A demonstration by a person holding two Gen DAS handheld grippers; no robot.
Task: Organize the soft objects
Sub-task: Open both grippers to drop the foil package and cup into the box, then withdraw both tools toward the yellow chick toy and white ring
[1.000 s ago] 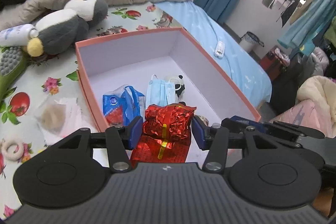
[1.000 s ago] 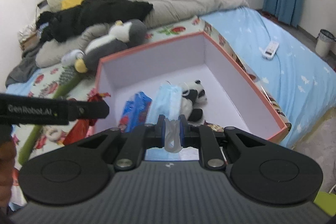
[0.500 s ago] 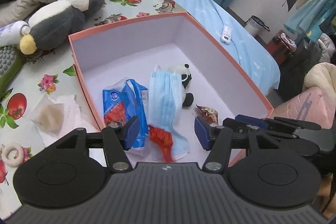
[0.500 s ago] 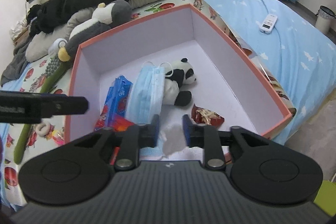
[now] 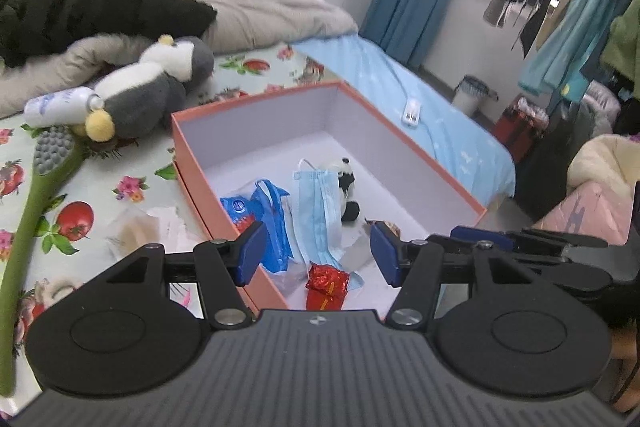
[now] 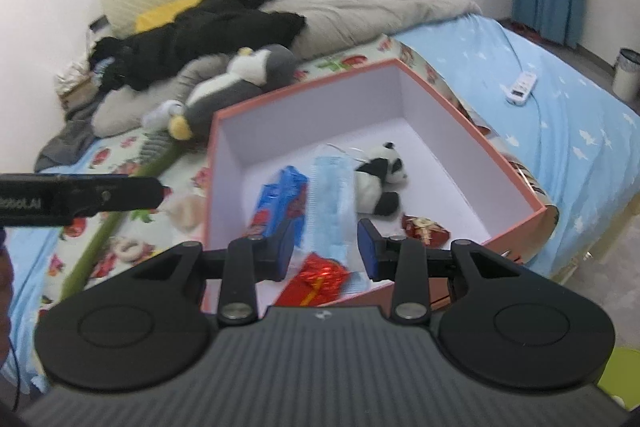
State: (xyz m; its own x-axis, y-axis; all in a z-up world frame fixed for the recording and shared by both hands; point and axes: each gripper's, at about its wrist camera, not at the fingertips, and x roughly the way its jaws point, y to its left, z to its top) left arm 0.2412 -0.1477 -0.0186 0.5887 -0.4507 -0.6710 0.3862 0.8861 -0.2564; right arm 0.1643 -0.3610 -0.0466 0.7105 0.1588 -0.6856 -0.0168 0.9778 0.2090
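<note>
Both our claws hang over the near end of the pink box (image 5: pixel 256 103). Our left gripper (image 5: pixel 316 253) is wide apart and holds nothing. Our right gripper (image 6: pixel 325 247) is opening, with nothing pinched. The red foil packet (image 5: pixel 327 283) already lies in the box. The big penguin toy (image 5: pixel 148 87) is still out on the bed, at about ten o'clock from our left claw, lying longways toward eight o'clock. Our left hand looks nearer.

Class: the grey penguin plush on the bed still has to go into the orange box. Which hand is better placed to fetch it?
Probably the left: the left gripper is open and empty, and the penguin plush lies left of the orange box.
</note>
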